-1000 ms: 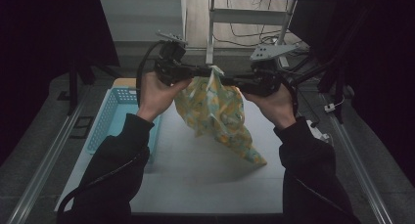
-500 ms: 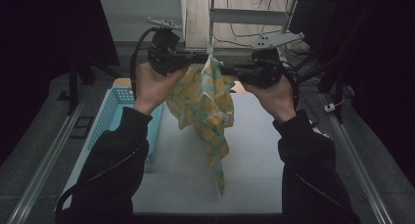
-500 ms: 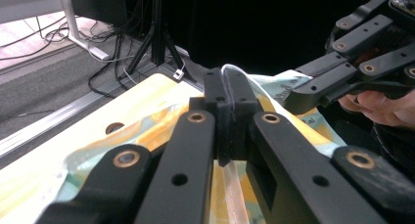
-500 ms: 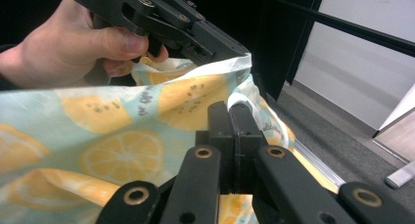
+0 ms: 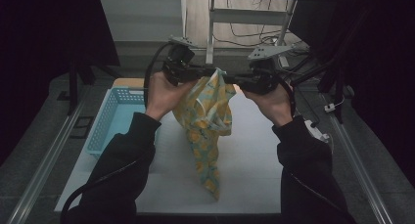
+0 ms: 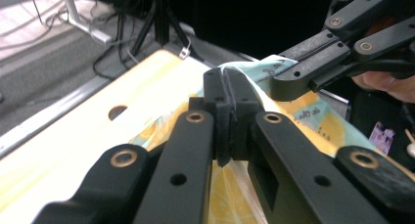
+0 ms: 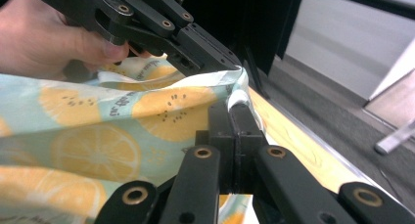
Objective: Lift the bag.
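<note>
Up above the white worktop (image 5: 254, 155) we hold a lemon-print cloth (image 5: 205, 116) between our two claws, which face each other at the cloth's top edge. Our left claw (image 5: 208, 76) comes in from the left side of the high view and our right claw (image 5: 230, 78) from the right side, tips near each other with the pale hem bunched between them. In the left gripper view, our left claw (image 6: 226, 87) has its jaws pressed together on that hem, with the cloth (image 6: 313, 126) running off toward the other claw's black linkage. In the right gripper view, our right claw (image 7: 230, 117) is likewise clamped on the white edge, and the cloth (image 7: 98, 136) spreads to the left, printed with orange slices on pale blue-green; our left hand (image 7: 44, 38) shows beyond it. From the high view, the cloth hangs in a long fold from the claws, narrowing downward until its lower tip lies on the worktop near the front edge. A light blue basket (image 5: 110, 121) sits on the worktop's left side, just beside our left sleeve (image 5: 127, 155) and apart from the cloth.
</note>
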### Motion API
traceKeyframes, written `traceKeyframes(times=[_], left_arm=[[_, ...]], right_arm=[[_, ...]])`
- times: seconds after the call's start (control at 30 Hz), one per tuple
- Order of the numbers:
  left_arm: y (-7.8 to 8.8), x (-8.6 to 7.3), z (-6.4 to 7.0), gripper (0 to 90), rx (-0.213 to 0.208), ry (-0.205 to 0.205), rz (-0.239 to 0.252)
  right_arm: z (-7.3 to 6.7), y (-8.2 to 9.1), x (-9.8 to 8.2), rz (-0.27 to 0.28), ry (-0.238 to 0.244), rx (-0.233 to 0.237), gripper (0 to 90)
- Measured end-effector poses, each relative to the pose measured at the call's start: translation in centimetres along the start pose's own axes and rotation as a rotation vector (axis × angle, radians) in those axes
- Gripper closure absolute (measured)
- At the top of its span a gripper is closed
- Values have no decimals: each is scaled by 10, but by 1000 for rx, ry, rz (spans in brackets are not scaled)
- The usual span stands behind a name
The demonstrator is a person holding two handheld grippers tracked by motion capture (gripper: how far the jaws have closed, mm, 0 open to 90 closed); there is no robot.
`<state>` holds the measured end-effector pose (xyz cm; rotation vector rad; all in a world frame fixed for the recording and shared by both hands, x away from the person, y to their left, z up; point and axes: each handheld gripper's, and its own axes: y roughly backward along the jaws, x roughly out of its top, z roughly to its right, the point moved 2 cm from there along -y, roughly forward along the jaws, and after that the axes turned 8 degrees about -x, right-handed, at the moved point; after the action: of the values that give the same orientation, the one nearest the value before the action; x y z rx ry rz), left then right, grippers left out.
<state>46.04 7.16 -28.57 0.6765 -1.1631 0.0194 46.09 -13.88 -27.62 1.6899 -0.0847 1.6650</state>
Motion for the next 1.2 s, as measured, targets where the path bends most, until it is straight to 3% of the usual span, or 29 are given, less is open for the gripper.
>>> traceKeyframes(times=[0.27, 0.6, 0.9, 1.2], left_arm=[[-16, -19, -13, 884, 3, 27, -53], [-31, -36, -24, 867, 1, 46, -63], [-24, -34, -20, 610, -9, 14, -22], [-10, -40, -19, 383, 19, -40, -1]], right_arm=[[8, -14, -24, -44, -33, 7, 894], [8, -28, -38, -77, -54, 22, 875], [9, -27, -38, -62, -64, 6, 779], [10, -21, -35, -36, -78, -12, 631]])
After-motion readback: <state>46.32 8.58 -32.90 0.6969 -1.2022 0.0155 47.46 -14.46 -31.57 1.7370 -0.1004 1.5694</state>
